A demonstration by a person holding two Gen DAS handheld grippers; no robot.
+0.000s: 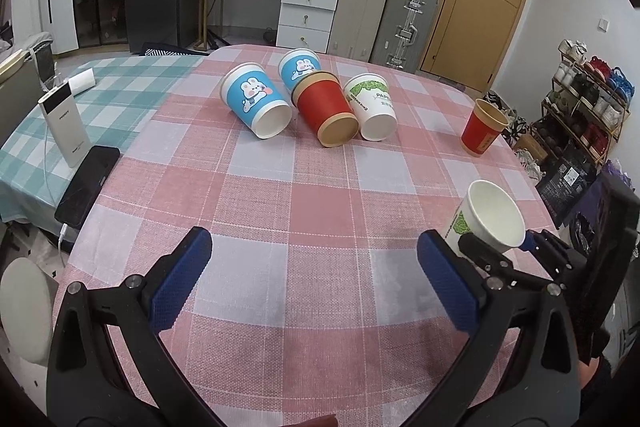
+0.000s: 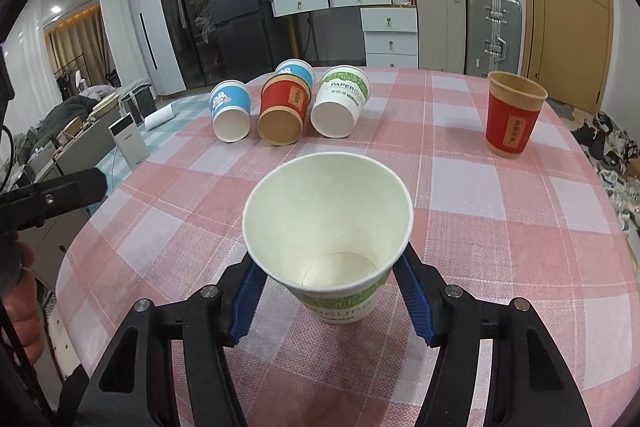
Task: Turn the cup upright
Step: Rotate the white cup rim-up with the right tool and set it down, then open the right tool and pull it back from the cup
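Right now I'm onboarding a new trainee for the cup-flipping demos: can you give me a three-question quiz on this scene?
1. True or false: the right hand-held gripper holds a white-and-green cup with its mouth upward.
2. How many cups lie on their sides at the far end of the pink checked tablecloth?
3. The upright red cup is: A) held, B) standing free, C) stacked.

Key: 1 true; 2 four; 3 B.

Rear blue cup (image 2: 295,70) mostly hidden behind red cup (image 2: 282,111)
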